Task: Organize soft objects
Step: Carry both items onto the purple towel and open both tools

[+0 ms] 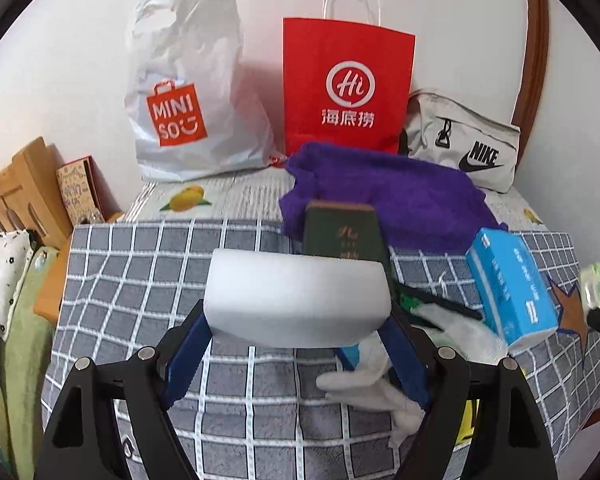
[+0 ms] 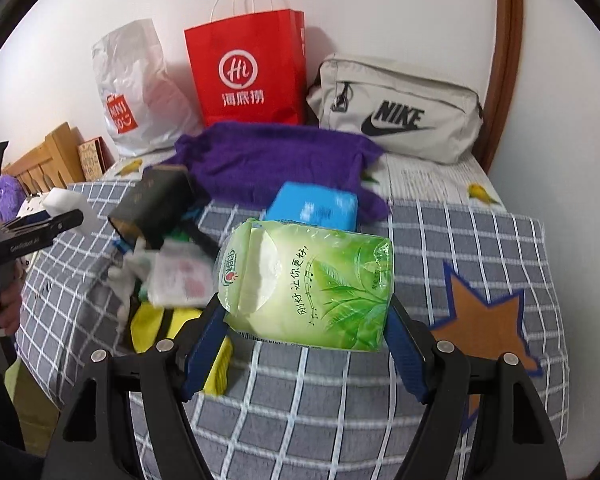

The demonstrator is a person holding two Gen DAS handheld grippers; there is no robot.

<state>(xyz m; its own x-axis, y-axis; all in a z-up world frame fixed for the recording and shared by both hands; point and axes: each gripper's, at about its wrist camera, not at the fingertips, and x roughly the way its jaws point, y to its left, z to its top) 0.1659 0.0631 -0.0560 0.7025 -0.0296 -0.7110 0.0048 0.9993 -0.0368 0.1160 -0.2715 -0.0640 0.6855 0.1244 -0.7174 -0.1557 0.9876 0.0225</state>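
Each fisheye camera sat just behind its own tongs and looked forward and downward over the checked blanket (image 1: 140,272) on the bed, toward the wall. Both views shared the red paper bag (image 1: 346,88) at the wall; the left view faced it nearly head-on, while the right view saw the same bag left of centre, from close range.

A white rectangular foam block (image 1: 298,298) sits level, lifted above the grey checked blanket (image 1: 140,280), clamped at its two ends between blue pads. A soft green plastic tissue pack (image 2: 308,286) printed with leaves is likewise gripped at both ends, raised over the same blanket. A crumpled purple fleece towel (image 1: 384,192) lies behind them on the bed, with a blue tissue pack (image 1: 512,284) tilted beside it.
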